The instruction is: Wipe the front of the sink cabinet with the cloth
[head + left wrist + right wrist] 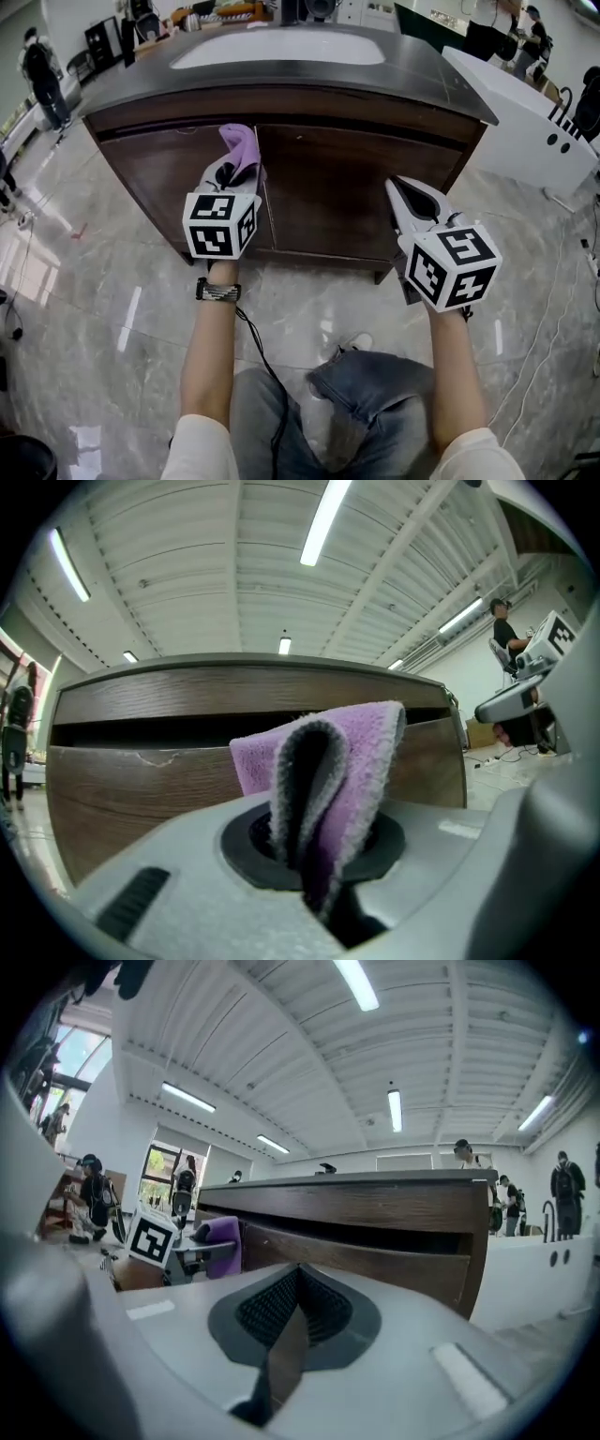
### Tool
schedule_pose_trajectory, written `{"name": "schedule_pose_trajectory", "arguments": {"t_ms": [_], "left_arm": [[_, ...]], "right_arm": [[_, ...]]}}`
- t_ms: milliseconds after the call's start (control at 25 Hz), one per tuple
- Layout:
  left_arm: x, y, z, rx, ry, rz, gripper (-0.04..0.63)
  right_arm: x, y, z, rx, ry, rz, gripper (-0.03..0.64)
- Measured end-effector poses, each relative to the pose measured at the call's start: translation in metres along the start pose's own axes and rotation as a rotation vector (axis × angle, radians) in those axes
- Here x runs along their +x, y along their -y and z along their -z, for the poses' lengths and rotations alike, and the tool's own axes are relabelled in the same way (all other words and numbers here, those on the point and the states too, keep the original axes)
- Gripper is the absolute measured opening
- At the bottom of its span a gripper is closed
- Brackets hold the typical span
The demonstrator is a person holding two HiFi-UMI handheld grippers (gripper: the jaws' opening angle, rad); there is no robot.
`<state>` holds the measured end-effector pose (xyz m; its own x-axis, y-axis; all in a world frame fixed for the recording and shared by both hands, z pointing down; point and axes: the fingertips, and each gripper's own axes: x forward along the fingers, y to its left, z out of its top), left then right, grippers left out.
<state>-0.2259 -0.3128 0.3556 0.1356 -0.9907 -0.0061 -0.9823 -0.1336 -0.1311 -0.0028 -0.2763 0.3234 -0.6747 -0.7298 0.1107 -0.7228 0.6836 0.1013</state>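
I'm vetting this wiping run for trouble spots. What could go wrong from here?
1. The cloth is pinched only along a fold in the left gripper; dragging it across the cabinet front might pull it free.
2. The cloth stands as a loose flap; if it folds back, the hard jaw tips may scrape the wood.
3. The cable trailing beside the left arm could snag during a sweep.

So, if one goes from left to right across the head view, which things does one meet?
Standing person → left gripper, shut on the purple cloth → right gripper, shut with nothing in it → white unit at the right edge.
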Motion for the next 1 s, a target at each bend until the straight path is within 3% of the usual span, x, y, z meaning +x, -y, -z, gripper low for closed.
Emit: {"name": "schedule_pose_trajectory", "arguments": {"t_ms": [280, 440, 600, 1000], "left_arm": [[0.013, 0.011, -0.001, 0.021, -0.048, -0.004, 0.049], [0.014, 0.013, -0.003, 0.049, -0.053, -0.029, 0.049], [0.014, 0.013, -0.004, 0.03, -0.062, -0.06, 0.048], [0.025, 0.048, -0.007, -0.013, -0.058, -0.017, 0.048]], "right_arm": [[-0.007, 0.009, -0.04, 0.012, 0.045, -0.003, 0.006], [-0.021, 0.016, -0.034, 0.001, 0.029, 0.018, 0.005], [-0.036, 0.028, -0.029, -0.011, 0.02, 0.055, 0.006], [-0.054, 0.035, -0.018, -0.002, 0.012, 0.057, 0.006]]}}
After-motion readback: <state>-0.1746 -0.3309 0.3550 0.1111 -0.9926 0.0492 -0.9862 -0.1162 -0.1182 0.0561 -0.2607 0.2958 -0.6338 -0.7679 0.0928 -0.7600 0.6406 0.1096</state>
